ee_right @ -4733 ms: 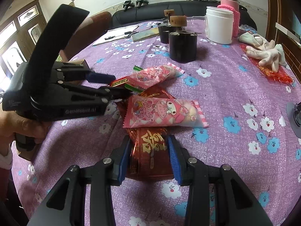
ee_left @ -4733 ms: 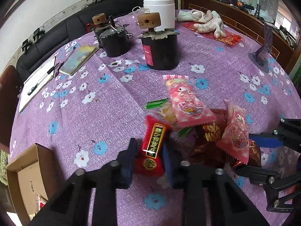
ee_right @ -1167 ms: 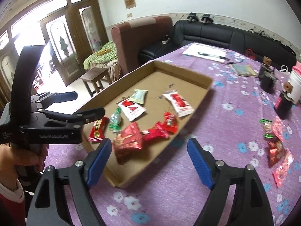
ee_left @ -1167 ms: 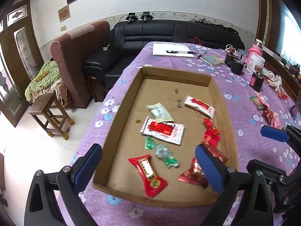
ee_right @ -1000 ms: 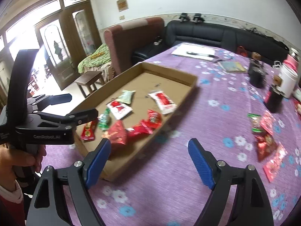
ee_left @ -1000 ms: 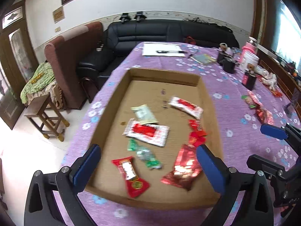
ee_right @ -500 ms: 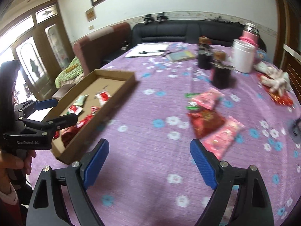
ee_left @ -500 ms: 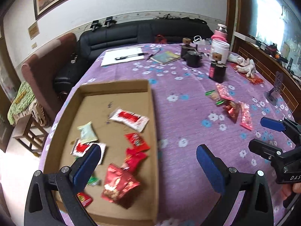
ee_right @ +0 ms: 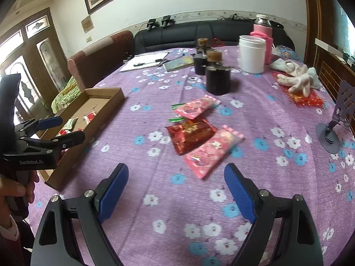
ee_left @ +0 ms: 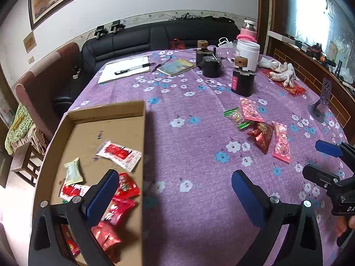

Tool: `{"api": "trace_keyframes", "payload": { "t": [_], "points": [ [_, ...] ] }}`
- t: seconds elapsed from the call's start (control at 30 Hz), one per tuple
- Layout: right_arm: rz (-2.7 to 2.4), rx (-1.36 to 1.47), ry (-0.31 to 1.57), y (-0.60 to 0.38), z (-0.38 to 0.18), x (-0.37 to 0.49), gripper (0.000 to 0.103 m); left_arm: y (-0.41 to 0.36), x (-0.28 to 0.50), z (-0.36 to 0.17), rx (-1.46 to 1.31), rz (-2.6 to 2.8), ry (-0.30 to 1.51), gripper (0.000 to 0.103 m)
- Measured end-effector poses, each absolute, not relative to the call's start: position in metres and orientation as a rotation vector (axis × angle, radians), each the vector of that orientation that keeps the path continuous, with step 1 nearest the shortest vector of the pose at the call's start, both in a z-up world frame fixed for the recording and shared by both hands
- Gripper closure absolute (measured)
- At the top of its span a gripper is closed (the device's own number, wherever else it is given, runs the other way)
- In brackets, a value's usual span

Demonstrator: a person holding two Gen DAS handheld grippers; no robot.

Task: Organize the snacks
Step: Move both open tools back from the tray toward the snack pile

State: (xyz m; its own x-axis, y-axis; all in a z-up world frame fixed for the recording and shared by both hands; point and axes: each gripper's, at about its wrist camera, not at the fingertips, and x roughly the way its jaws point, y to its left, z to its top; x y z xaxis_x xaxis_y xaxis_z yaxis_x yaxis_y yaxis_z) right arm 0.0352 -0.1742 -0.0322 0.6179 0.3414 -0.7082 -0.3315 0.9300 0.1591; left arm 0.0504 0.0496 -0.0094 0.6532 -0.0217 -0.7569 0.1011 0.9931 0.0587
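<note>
Both jaws stand spread and hold nothing: the left hand-held gripper [ee_left: 173, 190] hangs over the right rim of the cardboard box [ee_left: 142, 133], at nine o'clock on the purple flowered desk [ee_left: 188, 102], and the right hand-held gripper [ee_right: 176, 184] hangs just short of the loose snacks. In the right wrist view a pink packet [ee_right: 213, 151] lies touching a red foil packet [ee_right: 190, 133] at twelve o'clock from the pads, with another pink packet [ee_right: 196, 107] beyond. Several red and white packets [ee_left: 118, 154] lie inside the box.
</note>
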Motion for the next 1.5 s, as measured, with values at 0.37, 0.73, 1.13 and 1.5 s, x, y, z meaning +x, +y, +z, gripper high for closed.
{"api": "trace_keyframes", "payload": {
  "t": [0.37, 0.73, 1.13, 1.5],
  "points": [
    [0.352, 0.003, 0.838, -0.195, -0.041, 0.045, 0.016, 0.03, 0.071, -0.021, 0.114, -0.077, 0.867, 0.001],
    [0.321, -0.011, 0.871, -0.197, -0.057, 0.066, 0.016, -0.003, 0.097, -0.031, 0.167, -0.143, 0.865, 0.001],
    [0.271, 0.01, 0.878, -0.211, -0.062, 0.088, 0.016, -0.054, 0.111, -0.041, 0.227, -0.259, 0.868, 0.001],
    [0.283, 0.017, 0.863, -0.23, -0.056, 0.087, 0.016, -0.069, 0.117, -0.045, 0.216, -0.338, 0.863, 0.001]
  ]
}}
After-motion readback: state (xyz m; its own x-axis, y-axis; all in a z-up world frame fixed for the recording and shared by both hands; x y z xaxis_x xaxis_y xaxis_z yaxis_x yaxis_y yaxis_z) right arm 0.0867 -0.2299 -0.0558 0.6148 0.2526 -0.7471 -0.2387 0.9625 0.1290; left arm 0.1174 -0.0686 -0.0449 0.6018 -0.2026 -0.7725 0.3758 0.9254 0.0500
